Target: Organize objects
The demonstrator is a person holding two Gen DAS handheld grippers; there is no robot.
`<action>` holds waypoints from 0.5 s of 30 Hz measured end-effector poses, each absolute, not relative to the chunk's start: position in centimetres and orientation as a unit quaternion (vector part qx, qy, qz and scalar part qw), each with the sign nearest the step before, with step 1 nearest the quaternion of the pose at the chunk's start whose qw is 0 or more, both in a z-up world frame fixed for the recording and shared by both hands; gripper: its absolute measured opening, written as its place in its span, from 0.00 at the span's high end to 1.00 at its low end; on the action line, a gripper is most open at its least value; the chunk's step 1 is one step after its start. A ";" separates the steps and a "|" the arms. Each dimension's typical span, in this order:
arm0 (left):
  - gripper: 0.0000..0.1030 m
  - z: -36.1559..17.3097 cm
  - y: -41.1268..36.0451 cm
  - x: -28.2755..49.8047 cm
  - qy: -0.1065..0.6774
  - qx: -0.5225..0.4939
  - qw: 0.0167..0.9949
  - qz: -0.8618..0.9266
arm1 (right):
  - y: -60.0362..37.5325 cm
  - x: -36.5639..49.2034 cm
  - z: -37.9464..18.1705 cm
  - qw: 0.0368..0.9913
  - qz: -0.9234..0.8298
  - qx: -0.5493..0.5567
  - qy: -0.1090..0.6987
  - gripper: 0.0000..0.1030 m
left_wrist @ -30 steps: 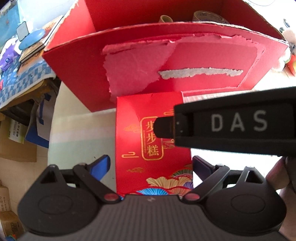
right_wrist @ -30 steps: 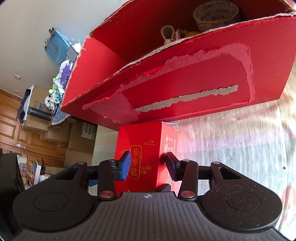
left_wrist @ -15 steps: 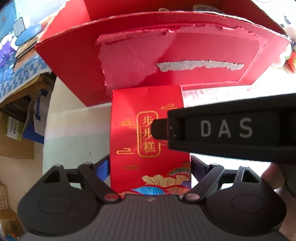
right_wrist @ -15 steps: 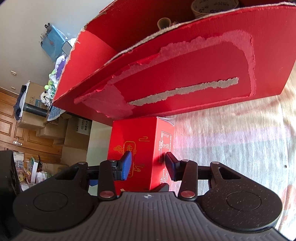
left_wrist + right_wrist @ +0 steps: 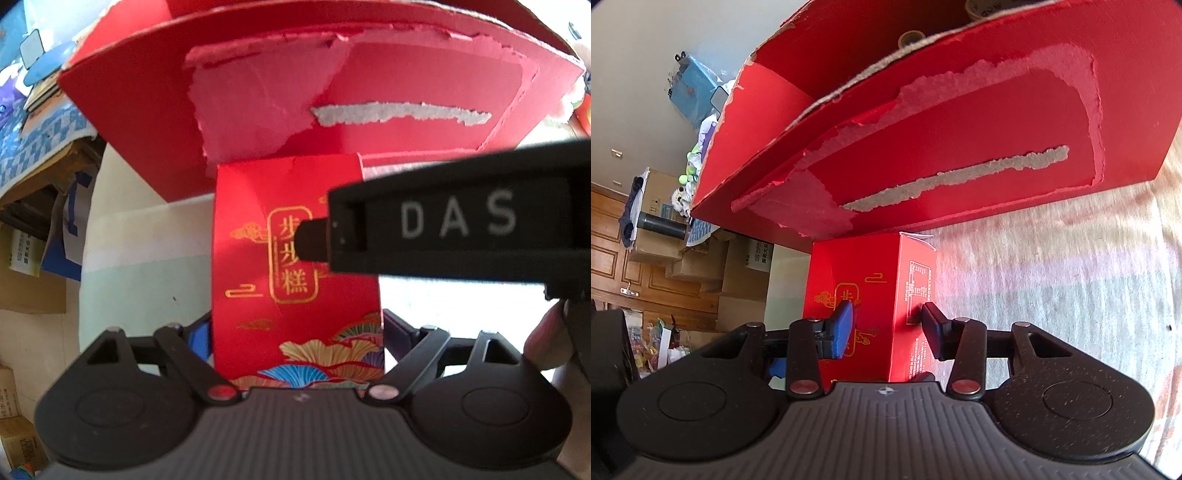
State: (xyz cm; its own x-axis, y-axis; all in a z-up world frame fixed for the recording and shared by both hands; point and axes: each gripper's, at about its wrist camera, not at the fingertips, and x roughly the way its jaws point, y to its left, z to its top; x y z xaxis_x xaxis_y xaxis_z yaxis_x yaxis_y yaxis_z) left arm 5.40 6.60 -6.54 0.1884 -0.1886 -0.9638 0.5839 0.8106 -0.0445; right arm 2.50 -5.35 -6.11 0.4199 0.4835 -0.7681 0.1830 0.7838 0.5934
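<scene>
A small red gift box (image 5: 258, 325) with gold characters sits close in front of the torn outer wall of a large red cardboard box (image 5: 406, 74). My left gripper (image 5: 297, 332) is shut on the small box across its width, one pad on each side edge. My right gripper (image 5: 886, 325) is shut on the same small box (image 5: 857, 266) across its narrower depth. Its black body (image 5: 443, 221) reaches in from the right over the printed face. Whether the small box rests on the table is hidden.
The large red box (image 5: 960, 147) is open at the top, with tape rolls (image 5: 910, 37) showing inside. A pale striped cloth (image 5: 1071, 277) covers the table to the right. Cardboard cartons (image 5: 746, 273) and clutter lie beyond the left edge. A person's hand (image 5: 546, 339) shows at the right.
My left gripper's jaws have closed in until the pads meet the small box's sides. The small box now fills more of the left wrist view. The right grip is unchanged.
</scene>
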 end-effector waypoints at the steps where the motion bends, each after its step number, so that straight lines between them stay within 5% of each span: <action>1: 0.15 -6.5 6.6 5.4 0.584 0.169 0.751 -0.257 | -5.3 2.5 -6.1 0.782 0.097 0.314 0.530 0.55; 15: 0.15 -5.7 6.7 4.9 0.583 0.175 0.751 -0.256 | -5.7 1.9 -5.8 0.784 0.100 0.313 0.526 0.56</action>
